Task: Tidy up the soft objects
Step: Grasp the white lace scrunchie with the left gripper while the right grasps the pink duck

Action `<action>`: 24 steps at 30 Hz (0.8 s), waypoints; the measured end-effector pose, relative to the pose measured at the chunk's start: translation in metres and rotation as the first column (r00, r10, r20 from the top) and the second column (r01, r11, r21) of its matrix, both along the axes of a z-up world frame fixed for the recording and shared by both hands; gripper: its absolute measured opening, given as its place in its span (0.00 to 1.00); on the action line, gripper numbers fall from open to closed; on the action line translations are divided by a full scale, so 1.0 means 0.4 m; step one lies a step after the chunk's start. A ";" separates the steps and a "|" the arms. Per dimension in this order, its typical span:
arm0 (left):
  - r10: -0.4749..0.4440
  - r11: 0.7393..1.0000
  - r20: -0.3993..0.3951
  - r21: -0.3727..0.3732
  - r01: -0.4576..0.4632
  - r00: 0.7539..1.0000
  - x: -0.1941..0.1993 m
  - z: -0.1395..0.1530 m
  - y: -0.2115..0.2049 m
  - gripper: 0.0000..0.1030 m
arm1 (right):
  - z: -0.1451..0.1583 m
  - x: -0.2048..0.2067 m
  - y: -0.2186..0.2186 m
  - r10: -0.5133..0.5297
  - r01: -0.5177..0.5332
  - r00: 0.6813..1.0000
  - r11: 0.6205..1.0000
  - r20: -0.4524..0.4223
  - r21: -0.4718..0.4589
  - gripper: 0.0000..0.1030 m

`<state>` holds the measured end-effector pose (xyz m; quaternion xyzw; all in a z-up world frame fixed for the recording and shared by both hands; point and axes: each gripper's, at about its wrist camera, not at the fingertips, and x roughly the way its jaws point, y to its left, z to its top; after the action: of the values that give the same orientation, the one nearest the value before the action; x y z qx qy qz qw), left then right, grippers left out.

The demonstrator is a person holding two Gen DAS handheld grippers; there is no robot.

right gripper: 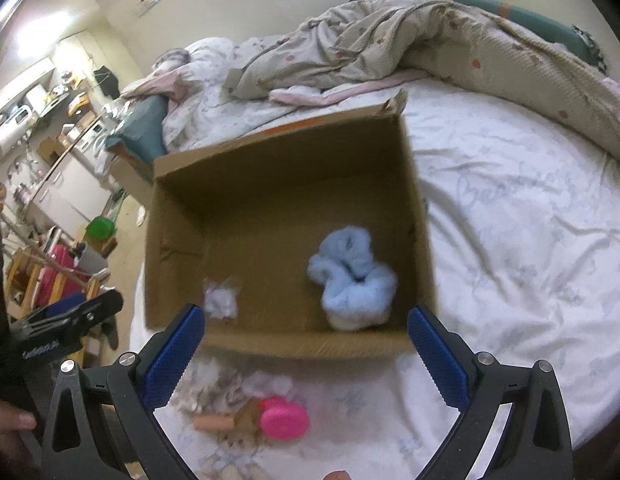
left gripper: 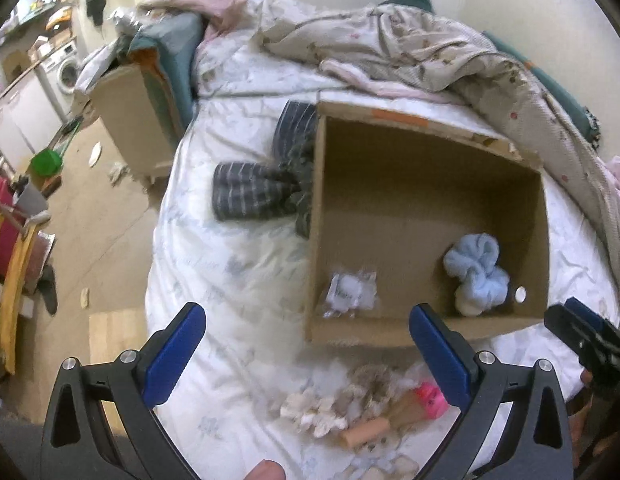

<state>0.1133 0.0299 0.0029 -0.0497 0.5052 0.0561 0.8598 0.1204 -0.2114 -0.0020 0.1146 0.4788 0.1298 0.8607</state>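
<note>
While both grippers' jaws gape empty, blur obscures the packet (left gripper: 351, 289) inside the box (left gripper: 394, 330)

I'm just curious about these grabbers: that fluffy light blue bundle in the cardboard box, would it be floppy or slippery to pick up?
The light blue bundle looks plush and knotted, so it would probably squash and sag rather than stay stiff. Its fuzzy surface likely grips well. It seems light, and too lumpy to roll inside the cardboard box.
</note>
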 end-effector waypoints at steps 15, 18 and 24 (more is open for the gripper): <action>0.096 0.995 -0.152 0.000 -0.097 0.984 -0.072 -0.096 0.070 0.97 | -0.102 -0.070 -0.004 -0.002 0.007 0.971 1.000 -0.237 0.020 1.00; 0.084 0.994 -0.216 -0.052 -0.097 0.973 -0.083 -0.139 0.078 0.93 | -0.129 -0.079 -0.009 -0.009 0.024 0.956 0.999 -0.295 0.047 1.00; 0.050 0.983 -0.350 -0.146 -0.107 0.935 -0.079 -0.235 0.068 0.77 | -0.148 -0.088 0.021 0.022 -0.011 0.947 0.999 -0.319 0.035 1.00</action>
<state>0.0816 0.0569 -0.0912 -0.1295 0.6484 0.0570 0.7480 0.0851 -0.2029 -0.0614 0.1444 0.6105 0.1245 0.7687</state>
